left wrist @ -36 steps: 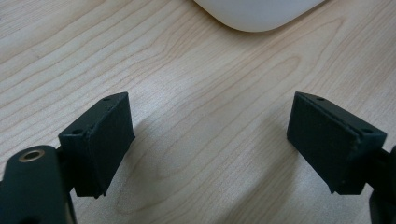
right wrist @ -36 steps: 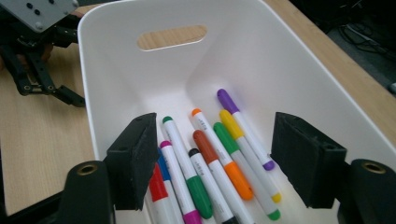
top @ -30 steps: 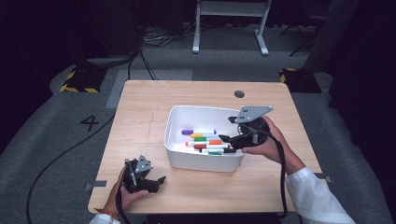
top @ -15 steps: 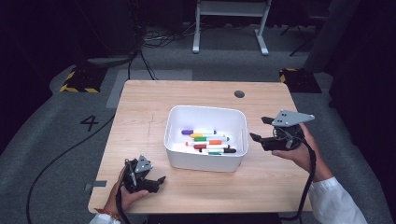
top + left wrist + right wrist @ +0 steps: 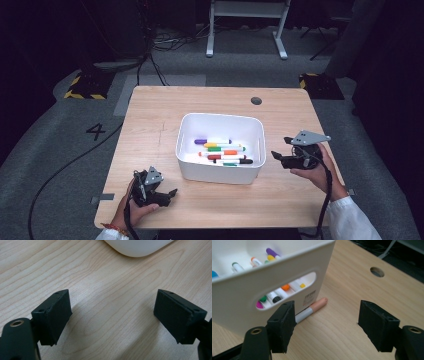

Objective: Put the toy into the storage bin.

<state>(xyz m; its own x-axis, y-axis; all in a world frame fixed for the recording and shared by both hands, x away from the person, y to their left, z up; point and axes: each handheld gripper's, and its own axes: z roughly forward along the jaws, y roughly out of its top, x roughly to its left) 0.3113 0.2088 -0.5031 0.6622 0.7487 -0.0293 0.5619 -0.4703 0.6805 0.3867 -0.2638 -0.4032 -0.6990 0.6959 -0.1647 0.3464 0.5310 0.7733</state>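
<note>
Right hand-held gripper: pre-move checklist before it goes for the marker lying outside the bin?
1. Right hand-held gripper jaws open and empty: ok.
2. Peach-capped marker in sight on the table against the white bin wall: ok.
3. Marker centred between the jaws: not ok, it lies toward the left jaw in the right gripper view.
4. Room for a jaw on the bin side of the marker: not ok, the marker appears to rest against the bin's base.
5. Left hand-held gripper open, empty, clear of the bin: ok.
6. Free space in the bin among the markers: ok.
</note>
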